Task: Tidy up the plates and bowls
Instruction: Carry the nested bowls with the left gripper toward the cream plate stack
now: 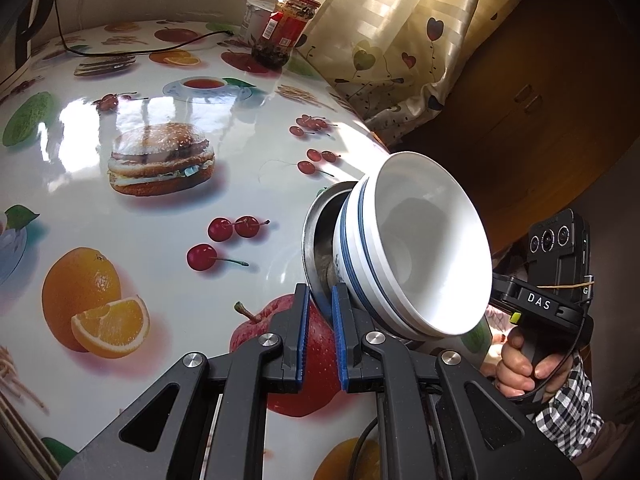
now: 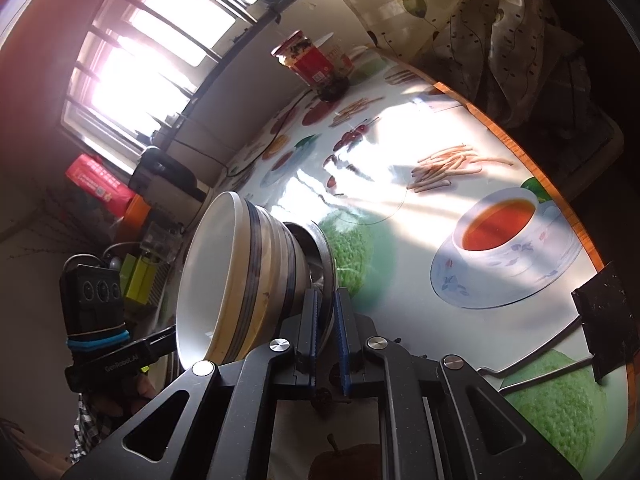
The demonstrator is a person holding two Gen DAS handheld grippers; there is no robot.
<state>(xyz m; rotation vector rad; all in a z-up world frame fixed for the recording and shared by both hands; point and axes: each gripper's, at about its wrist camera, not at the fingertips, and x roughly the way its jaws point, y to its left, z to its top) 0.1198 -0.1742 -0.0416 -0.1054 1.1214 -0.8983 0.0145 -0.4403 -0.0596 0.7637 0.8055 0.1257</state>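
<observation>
Two grippers, one stack of dishes. Left wrist view: left gripper (image 1: 320, 312), blue pads closed tight on the rim of a steel plate (image 1: 316, 236); two nested white bowls (image 1: 416, 248) with blue bands sit in the plate, the whole stack tipped on edge and raised over the near edge of the bench (image 1: 160, 220), which wears a glossy cloth printed with a burger, cherries, oranges and an apple. Far side of bench: red-lidded jar (image 1: 286, 28) with a white tin (image 1: 256, 18) just behind it; black cable (image 1: 132, 53) trailing across. Right of the stack: a hand (image 1: 520, 372) in a checked sleeve on the handle of the other tool. Right wrist view: right gripper (image 2: 327, 312), pads pinched shut on the opposite rim of the same steel plate (image 2: 325, 256), bowls (image 2: 240, 276) leaning away to the left. Bench (image 2: 440, 152) beyond shows a printed teacup; jar (image 2: 310, 62) near the barred window (image 2: 160, 40); black binder clip (image 2: 604, 320) at the bench's right edge.
</observation>
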